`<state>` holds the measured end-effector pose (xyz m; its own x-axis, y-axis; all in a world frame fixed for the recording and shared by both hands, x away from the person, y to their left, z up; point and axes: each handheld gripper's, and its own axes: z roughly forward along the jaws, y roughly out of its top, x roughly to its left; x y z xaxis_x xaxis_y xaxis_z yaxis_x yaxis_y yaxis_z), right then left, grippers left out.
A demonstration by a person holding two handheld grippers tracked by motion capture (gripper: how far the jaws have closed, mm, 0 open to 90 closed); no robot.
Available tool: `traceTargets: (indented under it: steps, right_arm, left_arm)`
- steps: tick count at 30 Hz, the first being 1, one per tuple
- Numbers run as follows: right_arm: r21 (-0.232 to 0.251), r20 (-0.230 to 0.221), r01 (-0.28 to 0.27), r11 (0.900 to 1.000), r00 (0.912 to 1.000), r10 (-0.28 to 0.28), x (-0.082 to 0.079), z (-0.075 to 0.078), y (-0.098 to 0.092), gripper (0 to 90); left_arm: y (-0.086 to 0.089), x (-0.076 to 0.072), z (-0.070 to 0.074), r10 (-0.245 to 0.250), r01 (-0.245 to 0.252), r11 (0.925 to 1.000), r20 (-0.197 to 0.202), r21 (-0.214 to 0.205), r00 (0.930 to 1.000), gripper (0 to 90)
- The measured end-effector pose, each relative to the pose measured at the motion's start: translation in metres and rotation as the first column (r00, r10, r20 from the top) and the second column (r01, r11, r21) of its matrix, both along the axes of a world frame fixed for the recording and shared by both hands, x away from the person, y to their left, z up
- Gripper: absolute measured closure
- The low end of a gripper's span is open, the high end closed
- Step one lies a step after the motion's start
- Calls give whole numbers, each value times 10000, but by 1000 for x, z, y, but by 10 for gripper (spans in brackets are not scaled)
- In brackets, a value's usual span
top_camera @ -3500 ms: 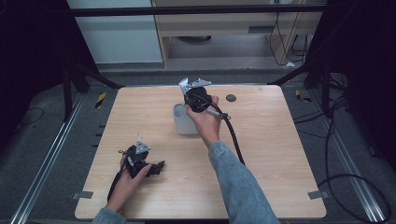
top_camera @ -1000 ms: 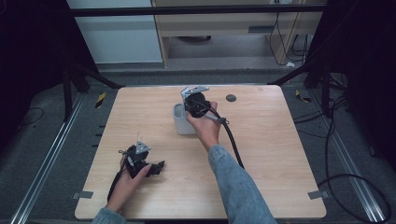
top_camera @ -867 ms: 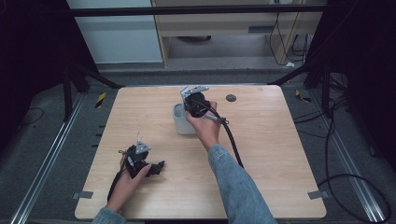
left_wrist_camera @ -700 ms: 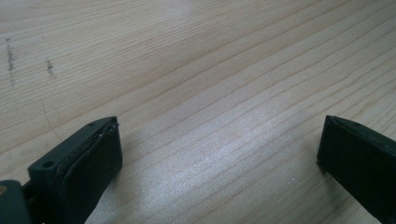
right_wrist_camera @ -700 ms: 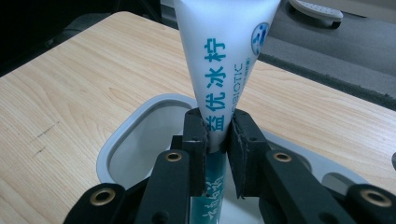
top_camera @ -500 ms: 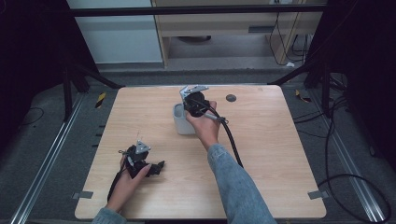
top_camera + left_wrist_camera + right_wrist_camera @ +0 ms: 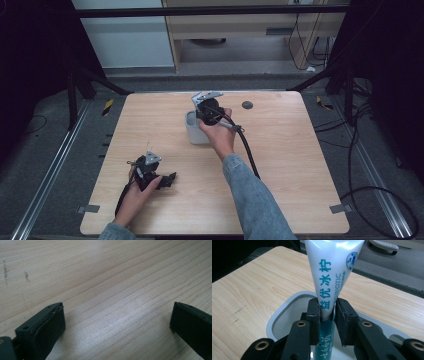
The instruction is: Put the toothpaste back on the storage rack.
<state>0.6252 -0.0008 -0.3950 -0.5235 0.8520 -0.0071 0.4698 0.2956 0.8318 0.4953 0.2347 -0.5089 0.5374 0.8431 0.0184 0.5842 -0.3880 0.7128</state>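
The right gripper (image 7: 327, 312) pinches a tube (image 7: 332, 272) standing upright inside the cup (image 7: 287, 307), its jaws just easing apart; the tube is judged light, soft and slick, best gripped low on its flattened body, while the left gripper (image 7: 117, 325) rests spread, well away from the cup.

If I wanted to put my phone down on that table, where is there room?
The table has bare wood along its right side, past the right gripper and its cable. The far left corner beyond the grey cup is bare too. It is crowded at the cup, and near the left gripper.
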Motion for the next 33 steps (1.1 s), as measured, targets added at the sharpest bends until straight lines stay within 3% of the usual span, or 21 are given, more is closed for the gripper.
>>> traceTargets:
  steps: [33]
  right_arm:
    - [49,-90,-179,9998,9998,180,-1,2,2,692]
  left_arm:
    - [0,0,0,-1,1,10000,-1,4,10000,0]
